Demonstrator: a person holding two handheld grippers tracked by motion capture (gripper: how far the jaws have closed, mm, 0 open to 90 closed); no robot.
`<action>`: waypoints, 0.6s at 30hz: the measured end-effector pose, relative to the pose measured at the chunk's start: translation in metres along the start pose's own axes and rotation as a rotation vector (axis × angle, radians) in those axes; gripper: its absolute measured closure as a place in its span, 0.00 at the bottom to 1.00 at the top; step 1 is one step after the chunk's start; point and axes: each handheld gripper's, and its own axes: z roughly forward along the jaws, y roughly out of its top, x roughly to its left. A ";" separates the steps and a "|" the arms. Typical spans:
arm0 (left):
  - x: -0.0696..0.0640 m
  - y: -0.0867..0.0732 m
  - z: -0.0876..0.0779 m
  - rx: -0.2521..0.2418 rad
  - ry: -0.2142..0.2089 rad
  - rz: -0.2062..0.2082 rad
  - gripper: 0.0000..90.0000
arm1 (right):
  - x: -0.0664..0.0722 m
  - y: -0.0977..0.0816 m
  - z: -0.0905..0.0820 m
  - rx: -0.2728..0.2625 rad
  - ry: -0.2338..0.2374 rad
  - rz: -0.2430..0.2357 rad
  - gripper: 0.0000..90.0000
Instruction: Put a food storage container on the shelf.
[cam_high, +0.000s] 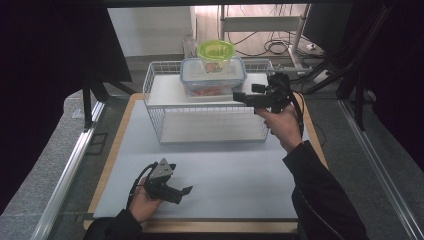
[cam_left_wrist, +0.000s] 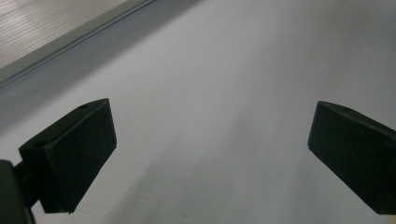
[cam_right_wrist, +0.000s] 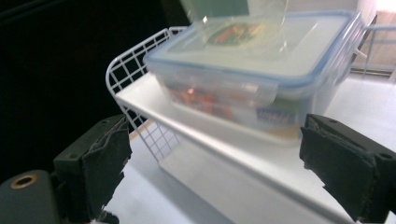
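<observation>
The clip-lid box (cam_high: 213, 76) sat on the top shelf of the wire rack (cam_high: 165, 107) at twelve o'clock on the counter (cam_high: 225, 175), a green-lidded tub (cam_high: 216, 50) stacked on it. My right tool (cam_high: 239, 96) hovered at its three o'clock side, jaws wide and empty, so I judged this the approach; next I'd need to close squarely on the box wall. My left tool (cam_high: 186, 191) rested open at seven o'clock.

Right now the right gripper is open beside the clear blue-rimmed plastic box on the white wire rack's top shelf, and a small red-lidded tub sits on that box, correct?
Not quite: the small tub has a green lid, not red, as the high view shows. The rest holds: the right gripper is open beside the clear blue-rimmed plastic box on the white wire rack, top shelf.
</observation>
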 end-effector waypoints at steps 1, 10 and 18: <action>0.000 0.000 0.000 0.001 0.000 0.001 0.01 | 0.002 -0.008 -0.002 0.003 0.006 -0.013 0.09; -0.001 0.000 0.001 0.003 0.001 0.001 0.01 | 0.006 -0.048 -0.007 0.043 -0.043 -0.082 0.03; 0.000 0.000 0.001 0.009 0.001 0.002 0.01 | 0.005 -0.090 -0.005 0.076 -0.090 -0.159 0.00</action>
